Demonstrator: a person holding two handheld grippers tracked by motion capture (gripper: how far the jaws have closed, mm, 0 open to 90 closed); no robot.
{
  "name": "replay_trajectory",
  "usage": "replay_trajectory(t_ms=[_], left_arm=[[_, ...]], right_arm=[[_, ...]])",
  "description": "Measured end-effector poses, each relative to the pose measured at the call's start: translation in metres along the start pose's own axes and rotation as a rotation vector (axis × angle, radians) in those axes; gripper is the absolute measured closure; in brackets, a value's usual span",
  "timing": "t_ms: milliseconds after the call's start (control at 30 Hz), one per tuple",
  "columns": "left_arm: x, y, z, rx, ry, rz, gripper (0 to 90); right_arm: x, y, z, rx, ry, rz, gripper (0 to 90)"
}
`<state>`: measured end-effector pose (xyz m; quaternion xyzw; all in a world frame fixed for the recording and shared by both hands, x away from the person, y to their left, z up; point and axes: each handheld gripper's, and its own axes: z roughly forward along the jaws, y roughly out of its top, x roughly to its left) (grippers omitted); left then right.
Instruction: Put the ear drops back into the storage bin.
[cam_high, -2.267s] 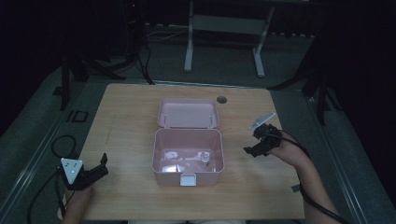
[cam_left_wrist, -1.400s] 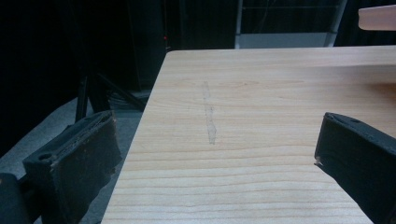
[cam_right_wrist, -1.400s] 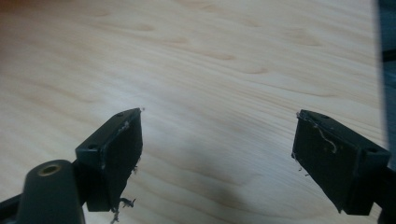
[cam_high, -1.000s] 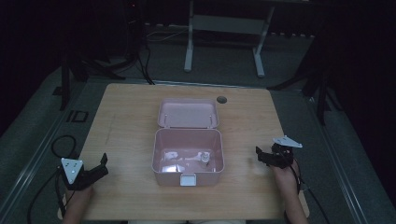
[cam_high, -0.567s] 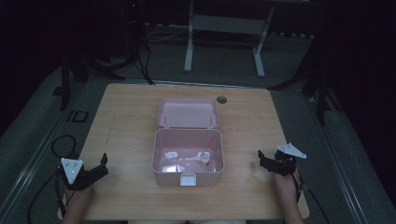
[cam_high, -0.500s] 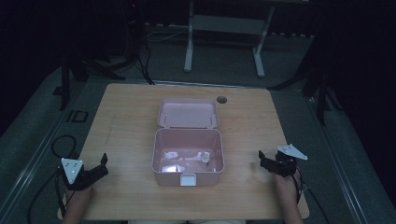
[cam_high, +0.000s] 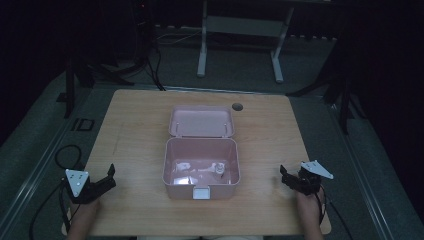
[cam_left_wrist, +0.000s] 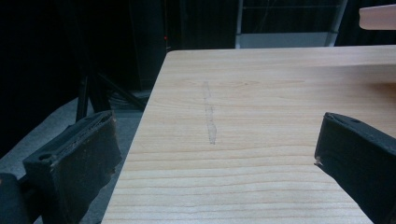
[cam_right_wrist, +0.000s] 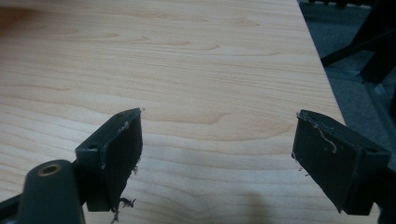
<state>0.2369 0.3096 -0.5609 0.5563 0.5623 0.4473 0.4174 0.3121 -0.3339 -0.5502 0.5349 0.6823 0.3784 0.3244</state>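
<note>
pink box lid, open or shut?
Open. The pink box has its lid folded back flat on the table; small pale items lie inside.

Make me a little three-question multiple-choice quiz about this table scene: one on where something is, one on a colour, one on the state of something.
1. Where does the box stand?
A. in the middle of the table
B. at the table's far left corner
C. on the floor

2. What colour is the box?
A. blue
B. pink
C. green

3. How is the box's lid?
A. shut and latched
B. lying apart on the floor
C. open, swung back behind the box

Answers:
1 A, since the left gripper and right gripper sit on either side of it.
2 B, its walls and lid are pale pink.
3 C, the inside shows, with small pale things in it.
</note>
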Motion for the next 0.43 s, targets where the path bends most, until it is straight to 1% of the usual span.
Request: replay_trajectory(t_ms=[167, 400, 433], left_arm=[[0.0002, 0.0, 0.0, 0.0, 0.0, -0.002, 0.3], [0.0, 0.0001, 0.0, 0.001, 0.0, 0.0, 0.3], [0.0, 0.0001, -0.0001, 0.001, 0.0, 0.0, 0.3]], right_arm=[[0.0, 0.0003, -0.0043, -0.04, -0.003, -0.005, 15.7], [-0.0055, -0.0016, -0.0066, -0.044, -0.013, 0.014, 15.8], [-0.006, -0.0016, -0.0064, -0.043, -0.008, 0.019, 15.8]])
